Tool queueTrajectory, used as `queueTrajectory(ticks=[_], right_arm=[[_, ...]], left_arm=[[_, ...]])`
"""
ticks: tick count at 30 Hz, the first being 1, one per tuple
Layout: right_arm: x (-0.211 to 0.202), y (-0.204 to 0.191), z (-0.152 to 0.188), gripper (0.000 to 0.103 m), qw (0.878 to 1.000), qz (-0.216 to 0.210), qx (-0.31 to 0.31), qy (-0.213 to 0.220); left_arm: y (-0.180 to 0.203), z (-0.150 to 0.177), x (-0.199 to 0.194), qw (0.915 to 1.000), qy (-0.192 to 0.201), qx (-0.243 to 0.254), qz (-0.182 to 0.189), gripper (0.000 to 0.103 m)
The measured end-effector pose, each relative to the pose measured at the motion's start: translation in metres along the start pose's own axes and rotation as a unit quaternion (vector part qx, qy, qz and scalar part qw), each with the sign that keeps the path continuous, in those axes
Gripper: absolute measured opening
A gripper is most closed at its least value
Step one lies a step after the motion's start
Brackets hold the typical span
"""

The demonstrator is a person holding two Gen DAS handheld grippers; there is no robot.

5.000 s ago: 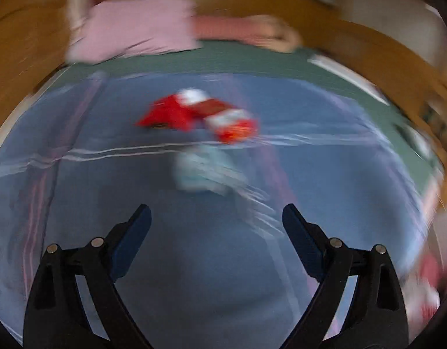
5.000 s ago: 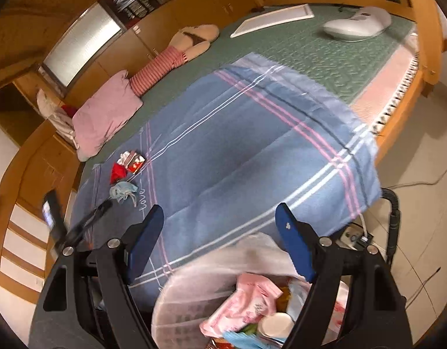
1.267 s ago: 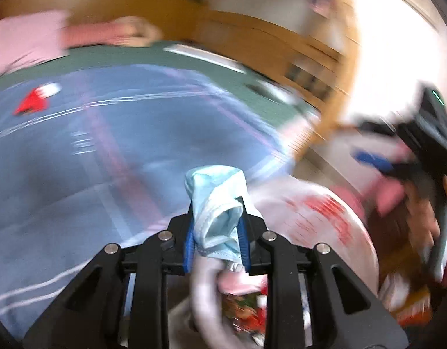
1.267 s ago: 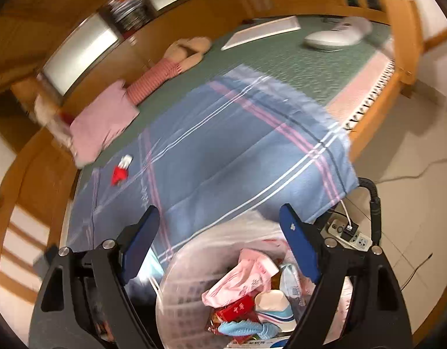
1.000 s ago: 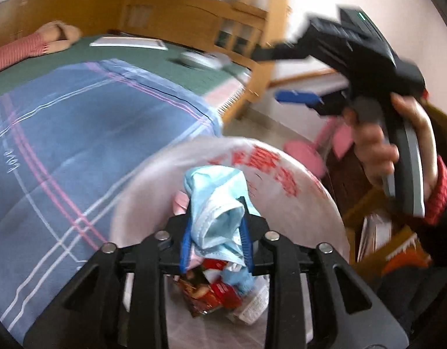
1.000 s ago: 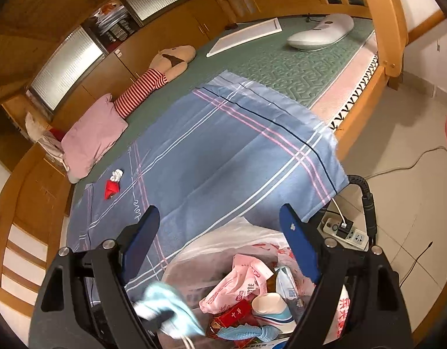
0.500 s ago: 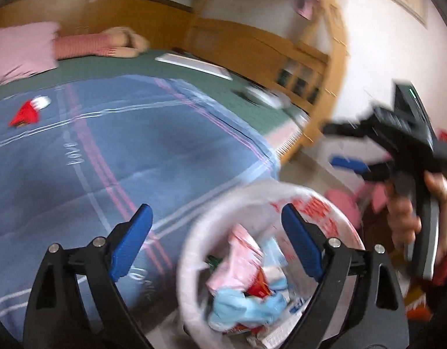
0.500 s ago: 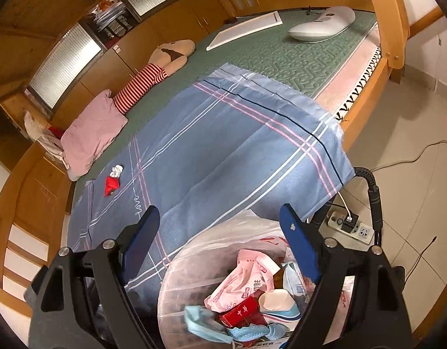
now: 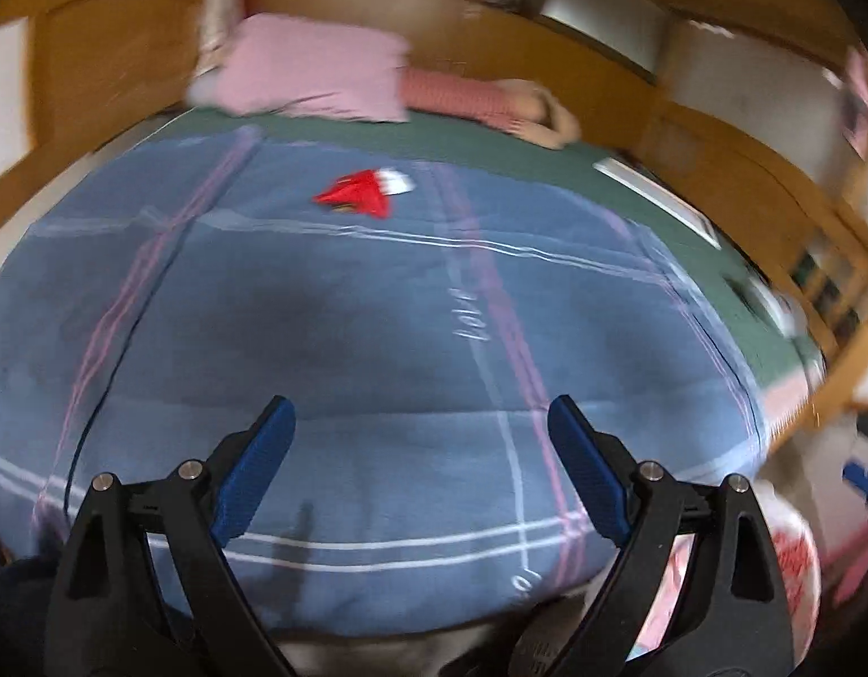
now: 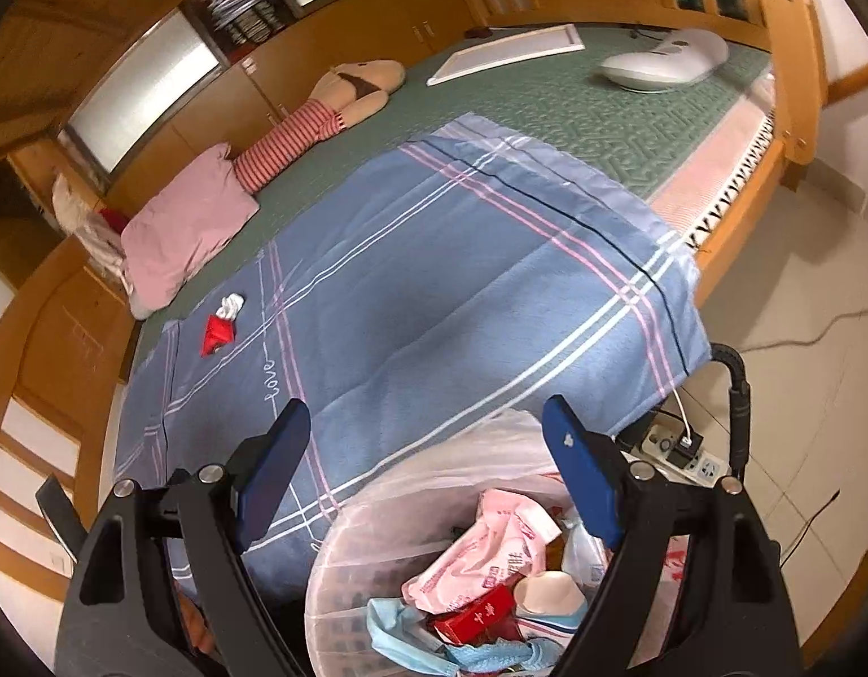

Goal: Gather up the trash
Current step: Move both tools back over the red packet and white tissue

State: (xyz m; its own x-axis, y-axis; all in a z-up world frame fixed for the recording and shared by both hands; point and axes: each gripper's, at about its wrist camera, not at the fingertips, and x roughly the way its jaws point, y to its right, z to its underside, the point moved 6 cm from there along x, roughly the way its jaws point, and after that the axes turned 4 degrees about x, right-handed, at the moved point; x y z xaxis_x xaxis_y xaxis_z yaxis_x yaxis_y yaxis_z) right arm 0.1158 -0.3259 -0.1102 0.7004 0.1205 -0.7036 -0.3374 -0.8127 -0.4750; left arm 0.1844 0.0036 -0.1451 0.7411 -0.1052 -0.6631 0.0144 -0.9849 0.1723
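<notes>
Left gripper (image 9: 420, 434) spread wide, nothing between its pads; jaws had just been opening. It pointed down across the blanket (image 9: 377, 338) toward the red wrapper (image 9: 358, 196), which lay at about 12 o'clock from it, well apart. A white scrap (image 9: 397, 181) touched the wrapper's 2 o'clock side. View blurred, so finer detail could not be told.

Right gripper (image 10: 425, 429) also spread, empty, hanging over the bin (image 10: 377, 513) at the bed's near corner. Judged: parked there so the bin mouth stays in sight, ready to receive.

Bin lined with a thin white bag; inside, a blue mask (image 10: 400, 629), pink packet (image 10: 490, 541), red carton (image 10: 476, 615), a cup (image 10: 547, 592). Still room on top.

From the right view the wrapper (image 10: 217, 333) sat at 10 o'clock, near the blanket's far edge and just short of the pink pillow (image 10: 180, 237). Judged the last loose trash on the bed.

Open room: blanket bare between gripper and wrapper, a clear run. Wooden bed frame (image 10: 50, 327) curved close behind the wrapper, so little slack for overshoot. Power strip (image 10: 679, 445) and cable on the floor by the bin at 3 o'clock, worth avoiding.
</notes>
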Motion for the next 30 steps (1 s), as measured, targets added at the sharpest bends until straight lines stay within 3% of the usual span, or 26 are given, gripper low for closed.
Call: queueTrajectory(ticks=[4,6,9,13,15,21,24,27,30], right_arm=[[0.010,-0.018,-0.001,0.083,1.000,-0.012,-0.015,-0.011],[0.016,-0.030,-0.002,0.083,0.999,-0.016,-0.029,-0.018],[0.031,-0.052,-0.005,0.083,0.998,-0.028,-0.044,-0.033],[0.068,-0.098,-0.015,0.083,0.995,-0.053,-0.065,-0.060],[0.093,-0.127,-0.020,0.083,0.992,-0.058,-0.090,-0.063],[0.204,-0.228,-0.023,0.083,0.980,-0.084,-0.149,-0.106],[0.273,-0.275,-0.027,0.083,0.977,-0.082,-0.152,-0.125],[0.335,-0.307,-0.037,0.083,0.981,-0.068,-0.130,-0.130],[0.379,-0.336,-0.045,0.083,0.983,-0.035,-0.134,-0.120]], left_arm=[[-0.042,-0.025,-0.003,0.9973,0.014,-0.050,-0.053,0.091],[-0.059,-0.042,-0.002,0.9955,0.019,-0.071,-0.060,0.091],[-0.080,-0.059,0.002,0.9927,0.023,-0.079,-0.088,0.091],[-0.120,-0.086,0.013,0.9832,0.009,-0.104,-0.150,0.091],[-0.141,-0.092,0.018,0.9779,0.005,-0.131,-0.163,0.091],[-0.175,-0.069,0.037,0.9623,-0.039,-0.218,-0.158,0.091],[-0.171,-0.059,0.039,0.9603,-0.045,-0.232,-0.148,0.091],[-0.166,-0.057,0.049,0.9613,-0.063,-0.233,-0.133,0.091],[-0.171,-0.051,0.055,0.9535,-0.077,-0.266,-0.118,0.091]])
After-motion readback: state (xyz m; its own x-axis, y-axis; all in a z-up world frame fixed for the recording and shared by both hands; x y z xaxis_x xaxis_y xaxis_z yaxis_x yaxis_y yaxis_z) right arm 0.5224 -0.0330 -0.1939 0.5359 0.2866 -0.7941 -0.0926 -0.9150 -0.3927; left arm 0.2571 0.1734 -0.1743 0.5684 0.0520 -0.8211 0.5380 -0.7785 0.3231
